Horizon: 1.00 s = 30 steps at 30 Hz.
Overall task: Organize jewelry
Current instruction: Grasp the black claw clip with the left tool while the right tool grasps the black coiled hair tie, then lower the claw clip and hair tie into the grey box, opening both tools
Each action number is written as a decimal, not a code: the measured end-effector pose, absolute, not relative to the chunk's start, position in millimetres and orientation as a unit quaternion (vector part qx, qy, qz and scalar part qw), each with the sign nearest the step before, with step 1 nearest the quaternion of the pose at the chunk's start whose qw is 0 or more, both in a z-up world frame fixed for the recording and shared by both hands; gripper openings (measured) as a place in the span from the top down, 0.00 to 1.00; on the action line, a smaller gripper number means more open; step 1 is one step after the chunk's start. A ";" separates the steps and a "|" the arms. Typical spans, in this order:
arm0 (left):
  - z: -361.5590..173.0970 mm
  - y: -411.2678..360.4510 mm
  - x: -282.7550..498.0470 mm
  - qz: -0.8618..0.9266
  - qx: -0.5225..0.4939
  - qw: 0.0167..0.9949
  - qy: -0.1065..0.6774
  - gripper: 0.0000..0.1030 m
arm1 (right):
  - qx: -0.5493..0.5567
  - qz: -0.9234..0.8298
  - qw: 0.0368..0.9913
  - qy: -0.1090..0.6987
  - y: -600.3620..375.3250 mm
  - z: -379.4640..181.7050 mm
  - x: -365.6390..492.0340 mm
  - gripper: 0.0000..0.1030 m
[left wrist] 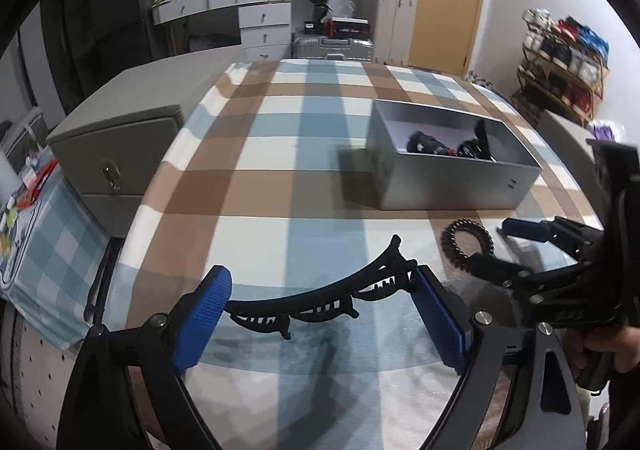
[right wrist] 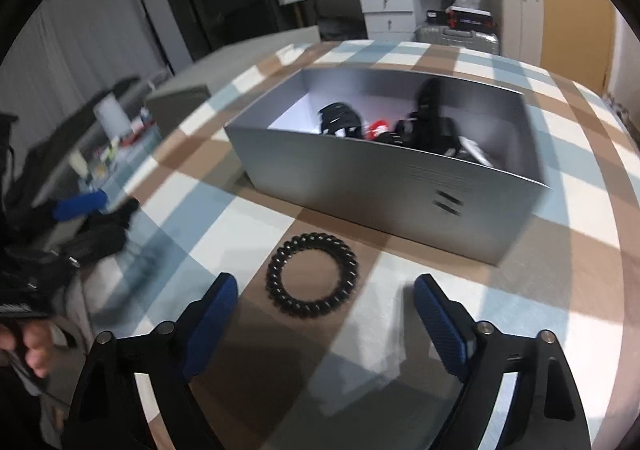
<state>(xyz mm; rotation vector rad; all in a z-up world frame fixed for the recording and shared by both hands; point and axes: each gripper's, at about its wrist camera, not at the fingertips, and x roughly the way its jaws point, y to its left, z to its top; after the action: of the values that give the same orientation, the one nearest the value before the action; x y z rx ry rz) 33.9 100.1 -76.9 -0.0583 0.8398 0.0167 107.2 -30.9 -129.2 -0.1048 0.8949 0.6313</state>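
A long black hair claw clip (left wrist: 320,296) lies on the checked cloth between the blue pads of my left gripper (left wrist: 320,292), which is open around it. A black spiral hair tie (right wrist: 312,275) lies on the cloth just ahead of my right gripper (right wrist: 326,296), which is open and empty. The tie also shows in the left wrist view (left wrist: 466,244), with the right gripper (left wrist: 504,246) beside it. A grey open box (right wrist: 380,186) behind the tie holds several black and red hair accessories (right wrist: 400,126). The box also shows in the left wrist view (left wrist: 452,186).
The table carries a blue, brown and white checked cloth (left wrist: 280,154). A grey drawer cabinet (left wrist: 116,158) stands off its left edge. White drawers (left wrist: 264,22), a suitcase (left wrist: 332,48) and a shoe rack (left wrist: 560,62) stand behind.
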 end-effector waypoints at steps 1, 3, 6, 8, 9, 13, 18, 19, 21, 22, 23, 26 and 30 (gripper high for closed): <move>-76.8 102.6 33.0 0.009 -0.031 0.913 0.407 0.15 | -0.068 0.295 0.854 0.423 -24.6 -130.0 106.8 0.17; -76.7 106.9 33.1 0.009 -0.037 0.913 0.405 0.15 | -0.098 0.291 0.853 0.421 -15.1 -131.6 104.8 0.23; -76.6 113.6 32.5 0.007 -0.046 0.913 0.405 0.15 | -0.152 0.270 0.857 0.413 -1.8 -134.6 100.4 0.32; -76.1 116.2 32.9 0.004 -0.051 0.913 0.404 0.15 | -0.162 0.274 0.858 0.404 0.9 -132.9 96.8 0.42; -75.9 117.6 33.1 0.004 -0.051 0.914 0.402 0.15 | -0.165 0.277 0.857 0.402 1.7 -132.5 95.9 0.44; -75.5 119.8 32.0 0.000 -0.056 0.915 0.400 0.15 | -0.164 0.281 0.857 0.400 2.2 -131.9 93.7 0.54; -72.2 122.2 34.8 -0.007 -0.069 0.915 0.399 0.15 | -0.147 0.284 0.859 0.400 -0.6 -129.4 93.7 0.57; -70.3 122.2 35.8 -0.009 -0.072 0.915 0.397 0.15 | -0.135 0.289 0.859 0.401 -4.0 -127.9 93.8 0.58; -65.5 120.6 38.3 -0.013 -0.072 0.917 0.392 0.15 | -0.121 0.294 0.859 0.401 -7.8 -125.6 95.4 0.58; -63.3 119.5 39.5 -0.015 -0.071 0.918 0.390 0.15 | -0.110 0.296 0.860 0.400 -11.8 -123.4 95.6 0.58; -61.6 118.7 40.9 -0.017 -0.071 0.919 0.388 0.15 | -0.100 0.299 0.861 0.399 -14.8 -121.4 95.4 0.58; -54.5 113.4 46.3 -0.022 -0.064 0.922 0.381 0.15 | -0.055 0.317 0.864 0.387 -30.5 -110.2 94.0 0.58; -46.5 103.5 57.4 -0.028 -0.053 0.926 0.372 0.15 | -0.024 0.329 0.873 0.359 -46.3 -93.4 90.6 0.58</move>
<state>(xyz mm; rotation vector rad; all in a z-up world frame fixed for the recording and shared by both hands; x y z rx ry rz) 57.4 103.5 -46.5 -0.1091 0.7633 -0.0565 90.6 -46.3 -93.4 -0.0498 0.7499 0.6869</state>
